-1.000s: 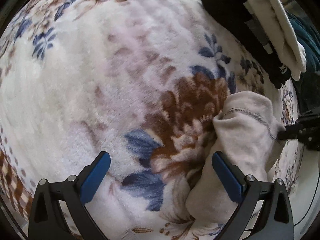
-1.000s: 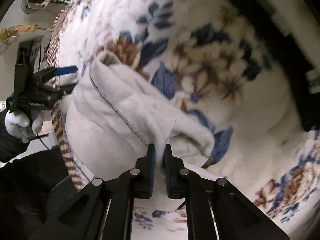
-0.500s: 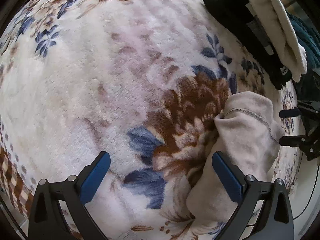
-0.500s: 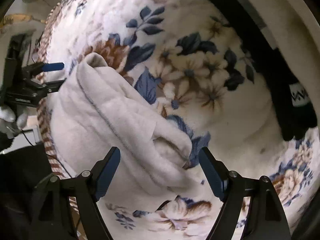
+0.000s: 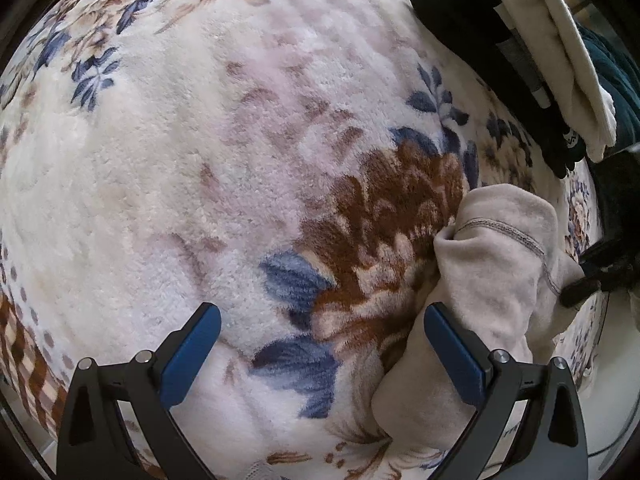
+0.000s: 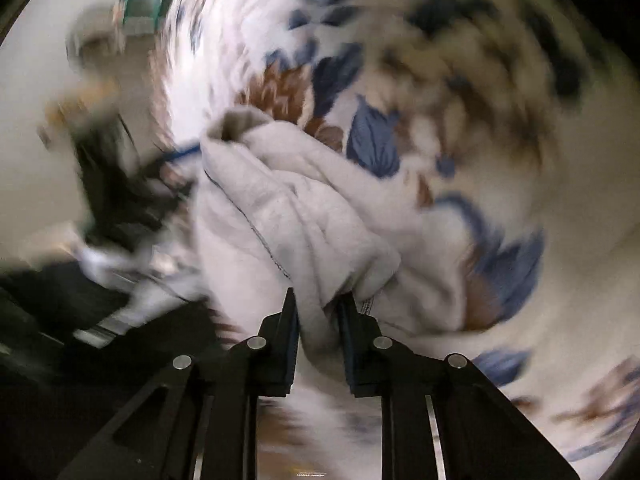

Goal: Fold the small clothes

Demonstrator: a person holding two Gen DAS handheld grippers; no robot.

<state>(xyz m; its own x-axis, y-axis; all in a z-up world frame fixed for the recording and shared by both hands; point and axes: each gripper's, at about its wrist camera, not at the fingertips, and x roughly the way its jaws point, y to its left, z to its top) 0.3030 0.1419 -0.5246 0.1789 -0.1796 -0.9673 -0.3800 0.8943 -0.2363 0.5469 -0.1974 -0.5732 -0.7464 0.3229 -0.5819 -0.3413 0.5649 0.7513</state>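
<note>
The right gripper (image 6: 318, 316) pinches a fold of the bunched beige fleece garment (image 5: 492, 292) near the plush floral blanket's (image 5: 208, 152) edge, while the left gripper (image 5: 320, 344) gapes over open pile

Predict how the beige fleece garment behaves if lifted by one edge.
Likely floppy: the beige fleece garment lies in soft rumpled folds on the floral blanket. Probably light and grippy: the right hand-held gripper bunches a thick fold.

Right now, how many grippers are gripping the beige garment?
1. The right gripper pinches a fold of the beige garment. The left gripper is open over the floral blanket, beside it.
</note>
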